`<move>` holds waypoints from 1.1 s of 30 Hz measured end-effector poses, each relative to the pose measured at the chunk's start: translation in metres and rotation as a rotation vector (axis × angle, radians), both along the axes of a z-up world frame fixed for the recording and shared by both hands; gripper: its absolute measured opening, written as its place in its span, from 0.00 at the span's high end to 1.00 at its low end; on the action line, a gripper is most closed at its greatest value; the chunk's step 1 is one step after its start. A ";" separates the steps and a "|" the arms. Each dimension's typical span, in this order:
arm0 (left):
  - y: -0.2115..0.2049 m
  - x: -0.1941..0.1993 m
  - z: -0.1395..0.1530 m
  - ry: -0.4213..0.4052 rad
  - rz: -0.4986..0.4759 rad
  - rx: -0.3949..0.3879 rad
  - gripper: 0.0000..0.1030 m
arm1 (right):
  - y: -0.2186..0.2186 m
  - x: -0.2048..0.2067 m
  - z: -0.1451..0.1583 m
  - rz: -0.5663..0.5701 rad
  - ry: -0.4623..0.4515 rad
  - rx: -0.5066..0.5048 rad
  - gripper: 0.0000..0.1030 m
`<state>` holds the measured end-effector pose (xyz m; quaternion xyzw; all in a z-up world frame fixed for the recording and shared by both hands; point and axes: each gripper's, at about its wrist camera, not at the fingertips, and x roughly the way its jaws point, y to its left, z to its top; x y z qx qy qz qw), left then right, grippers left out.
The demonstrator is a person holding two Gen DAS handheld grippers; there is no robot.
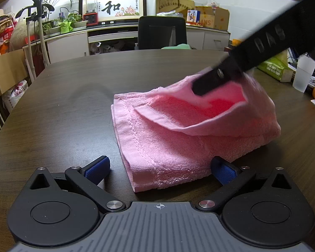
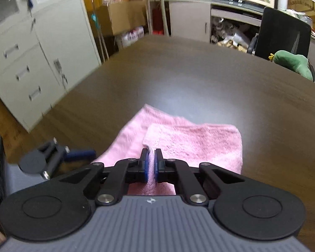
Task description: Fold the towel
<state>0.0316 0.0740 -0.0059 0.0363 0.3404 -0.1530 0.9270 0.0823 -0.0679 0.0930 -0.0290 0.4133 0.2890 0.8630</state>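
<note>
Towel [image 1: 168,138]: pink, part-folded, on table [image 1: 73,105] at my 12 o'clock.
Right gripper [image 2: 151,163]: jaws clamped on lifted towel edge.
Left gripper [image 1: 159,168]: jaws apart, straddling near corner, gripping nothing.
Risk: I judge the unpinned lower layers may drag, skewing fold.

Your left gripper [image 1: 160,171] sits low with its blue-padded fingers [image 1: 97,169] spread wide apart, gripping nothing. Your right gripper [image 2: 150,164] reaches in from the right, angled downward, its jaws pinched nearly together on a fold of the pink towel [image 1: 178,138].
</note>
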 end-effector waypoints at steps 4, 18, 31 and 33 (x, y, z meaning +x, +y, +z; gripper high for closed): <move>0.000 0.000 0.000 0.000 0.000 -0.001 0.00 | 0.011 0.006 -0.013 0.016 0.038 0.081 0.94; 0.000 -0.001 0.000 -0.001 -0.015 0.006 0.00 | -0.012 0.003 -0.019 0.037 0.078 0.170 0.47; 0.035 -0.028 0.017 -0.082 -0.078 -0.003 0.00 | -0.040 -0.072 -0.017 0.351 -0.265 -0.135 0.43; 0.046 -0.028 0.019 -0.090 -0.049 -0.016 0.00 | -0.029 -0.083 -0.024 0.383 -0.315 -0.195 0.40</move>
